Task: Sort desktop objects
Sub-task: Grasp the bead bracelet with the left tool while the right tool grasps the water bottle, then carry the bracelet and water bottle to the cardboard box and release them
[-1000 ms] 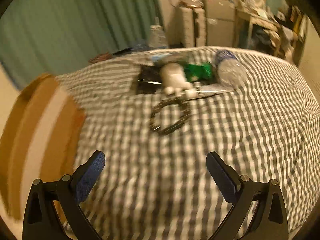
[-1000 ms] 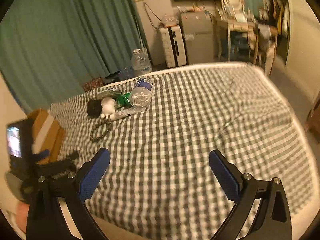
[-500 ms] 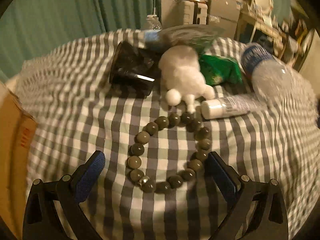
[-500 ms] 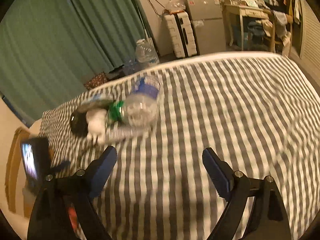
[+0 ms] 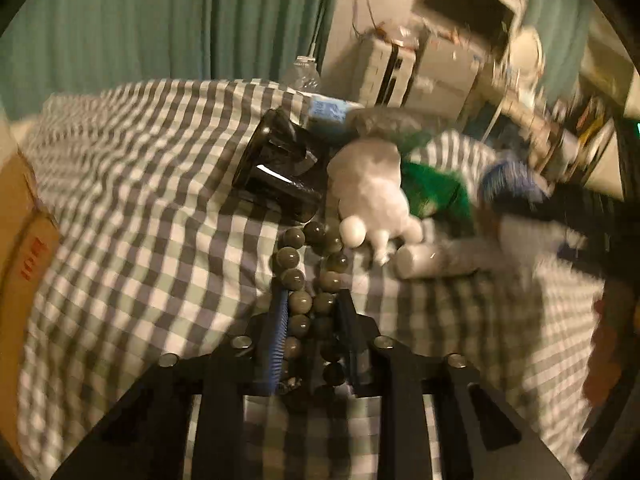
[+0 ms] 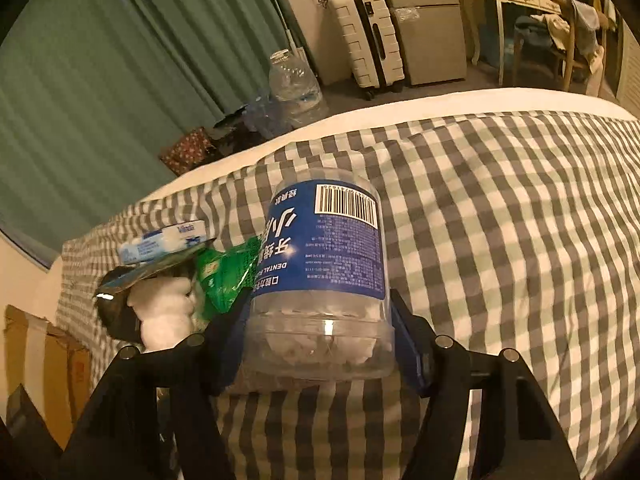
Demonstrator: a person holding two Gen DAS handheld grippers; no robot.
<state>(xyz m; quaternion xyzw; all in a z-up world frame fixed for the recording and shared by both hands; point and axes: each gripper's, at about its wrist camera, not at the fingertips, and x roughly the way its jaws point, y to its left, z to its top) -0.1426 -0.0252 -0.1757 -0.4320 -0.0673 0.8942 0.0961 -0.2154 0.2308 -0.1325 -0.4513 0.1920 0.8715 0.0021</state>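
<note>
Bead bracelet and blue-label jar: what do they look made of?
Bead bracelet: round olive-grey beads with a soft sheen, likely polished stone or glass; can't tell which. The left tongs have just been closing, beads between them.
Blue-label jar: clear, glossy, ribbed wall, probably thin plastic, with a printed label and white pieces visible inside. The right tongs, also just closing, flank it.

1. Open checked bed to the right of the dental floss jar; nothing lying there.
2. Crowded to the jar's left: green packet, white plush toy, black cup, white tube, touching or overlapping.
3. Cardboard box along the bed's left edge.
</note>
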